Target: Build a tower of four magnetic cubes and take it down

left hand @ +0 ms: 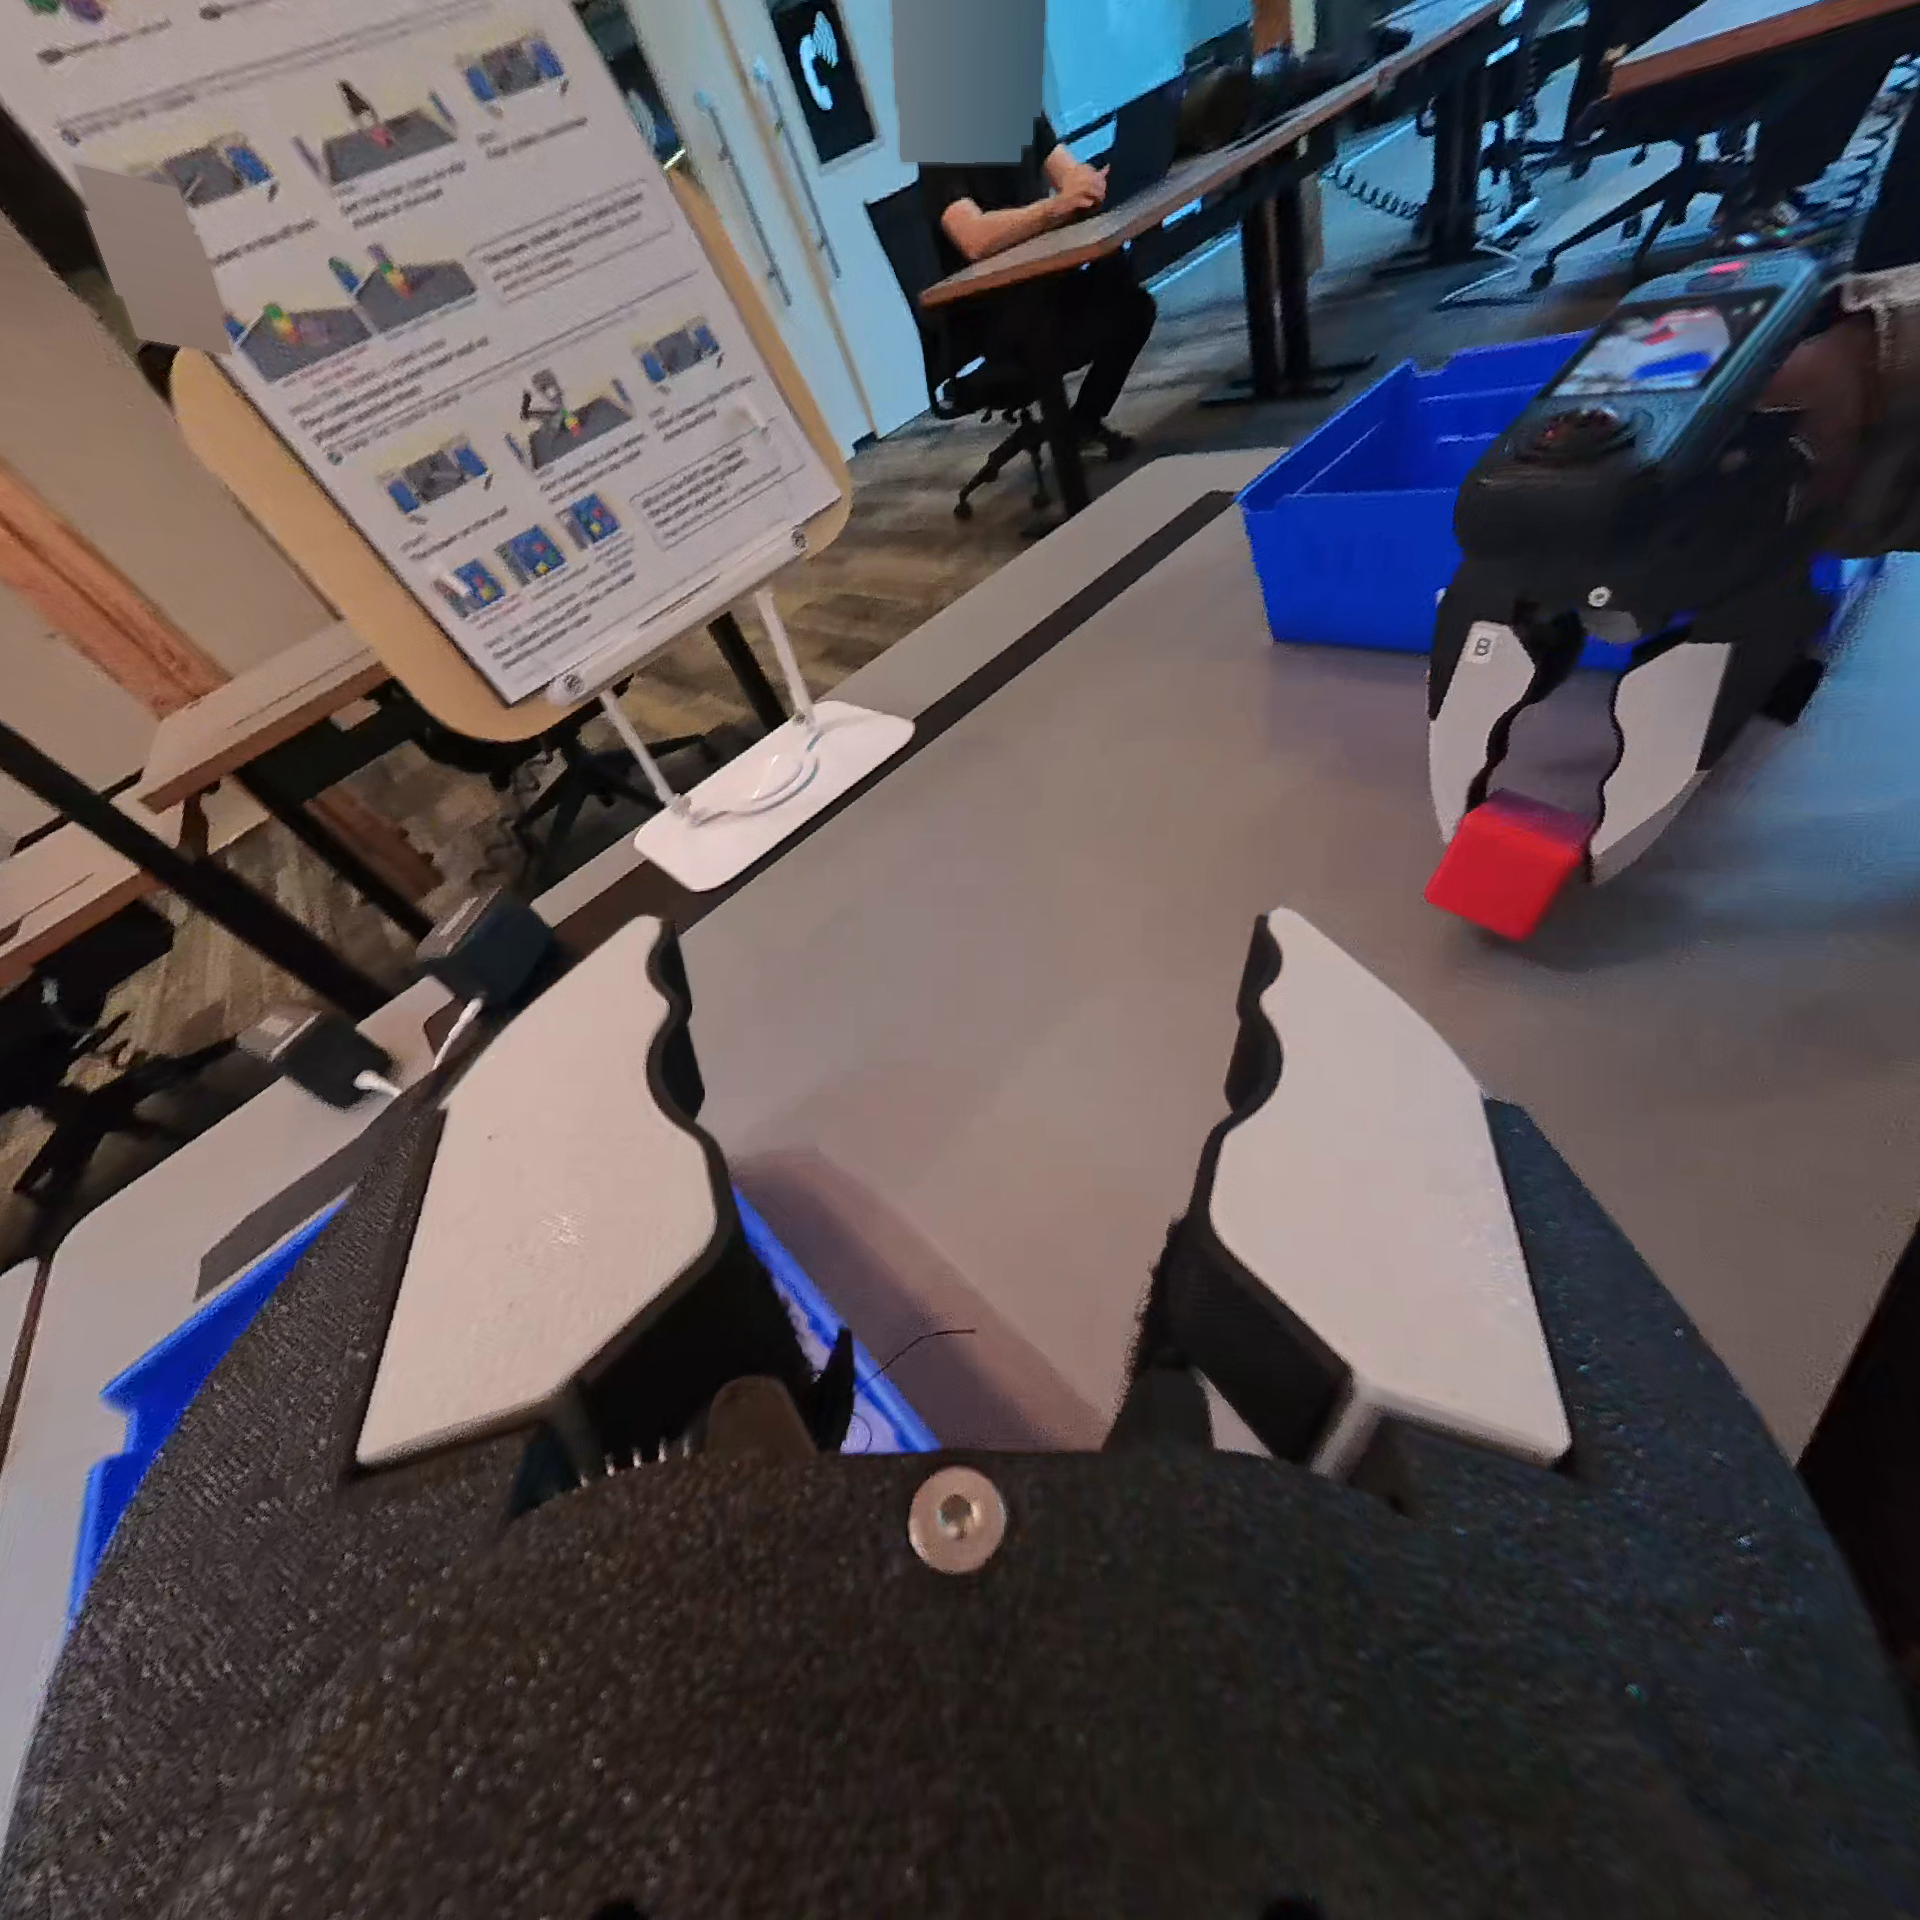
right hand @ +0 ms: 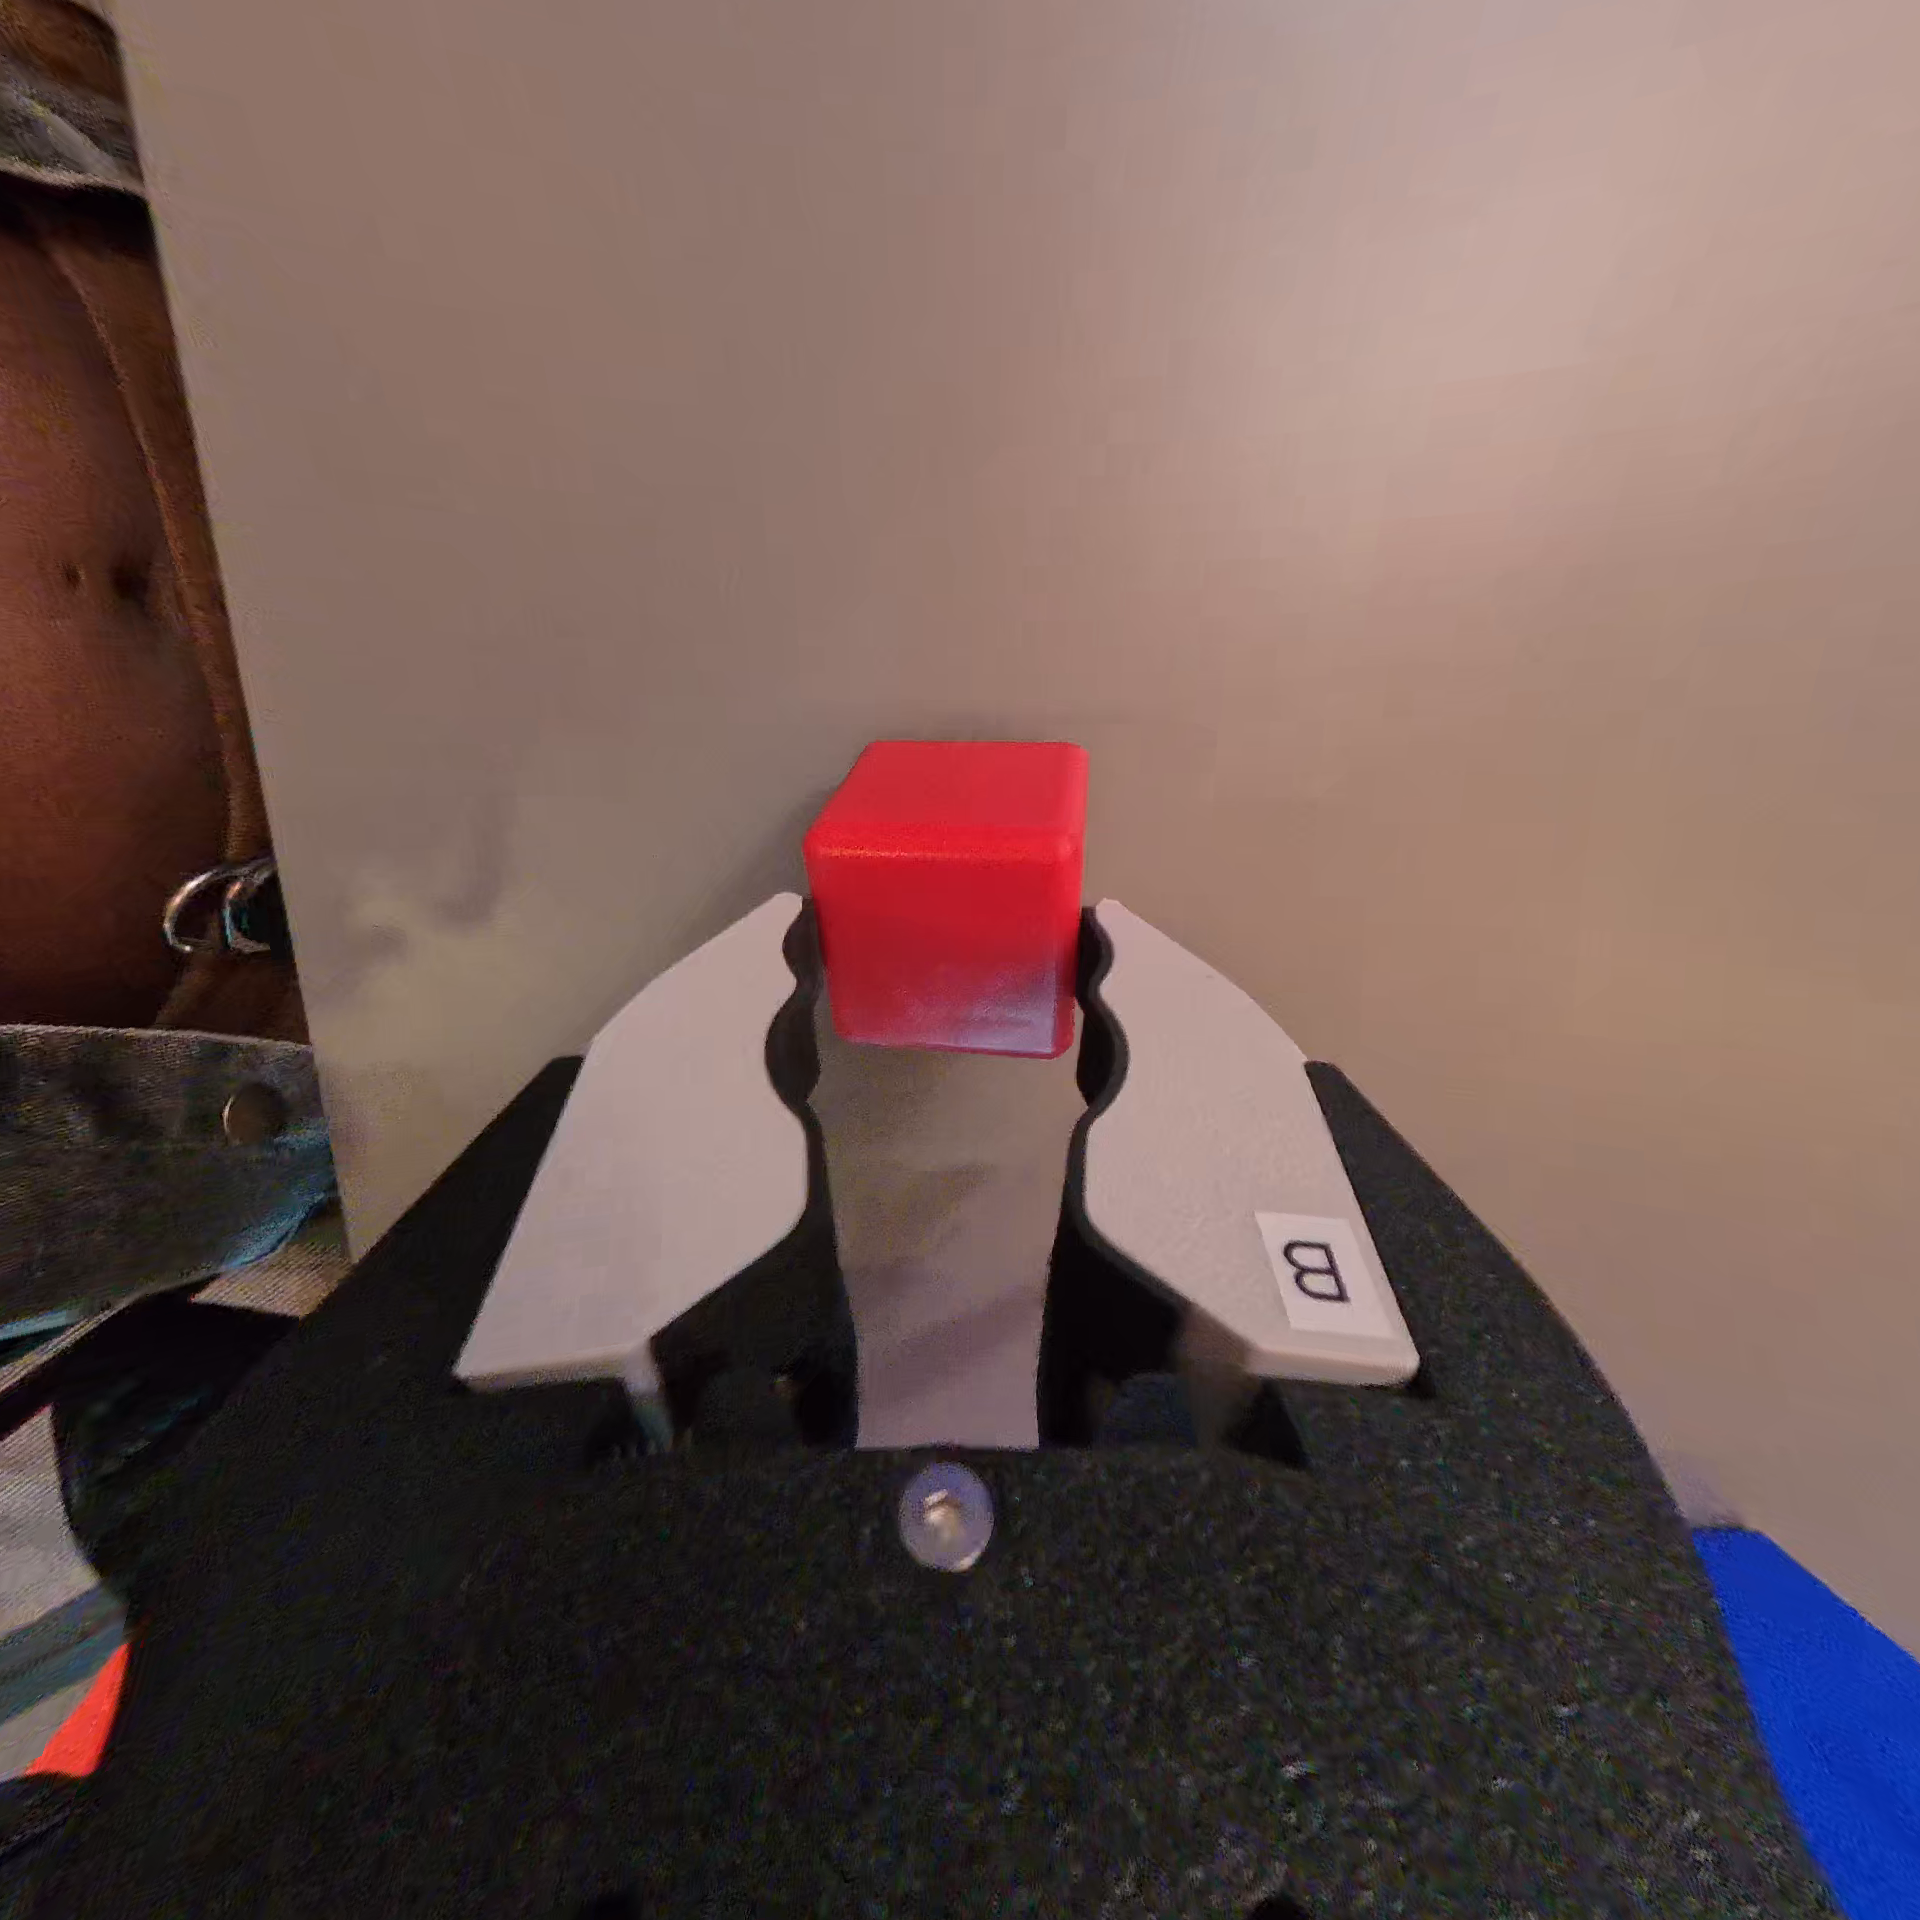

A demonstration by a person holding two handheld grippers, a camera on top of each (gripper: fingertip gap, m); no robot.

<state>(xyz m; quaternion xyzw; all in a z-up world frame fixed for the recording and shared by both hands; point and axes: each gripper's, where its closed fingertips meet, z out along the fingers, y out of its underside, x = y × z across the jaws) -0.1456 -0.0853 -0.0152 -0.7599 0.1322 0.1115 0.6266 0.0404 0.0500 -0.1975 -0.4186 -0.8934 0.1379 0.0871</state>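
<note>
My right gripper is shut on a red cube, which sits between the fingertips just above the grey table. The left wrist view shows the same gripper at the right with the red cube in its tips, close over the table. My left gripper is wide open with nothing between its fingers, over the near part of the grey table. No other cube shows.
A blue bin stands behind the right gripper, and another blue bin lies under my left gripper at the near left. An instruction board on a white stand is at the table's far edge. A person sits at a desk behind. Some 30 cm of space lies between my two pairs of fingers.
</note>
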